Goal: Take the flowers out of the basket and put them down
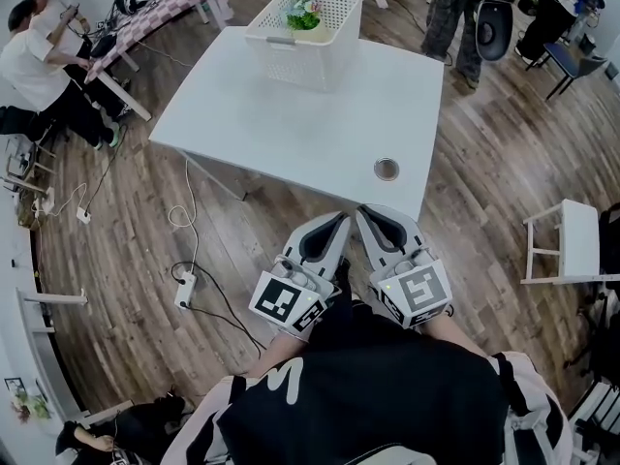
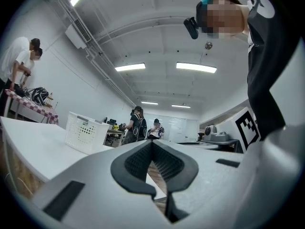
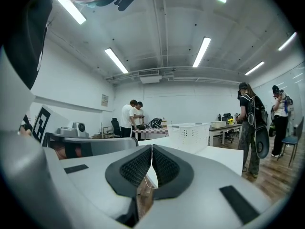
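A white perforated basket stands at the far side of the white table, with green and pale flowers inside it. The same basket shows in the left gripper view and, farther off, the basket in the right gripper view. Both grippers are held close to my body, short of the table's near edge. My left gripper is shut with nothing in it; its jaws meet at the tips. My right gripper is shut and empty too. The two sit side by side, almost touching.
A round metal grommet is set in the table near its front right corner. Cables and a power strip lie on the wood floor at left. A white chair stands at right. People stand by other tables around the room.
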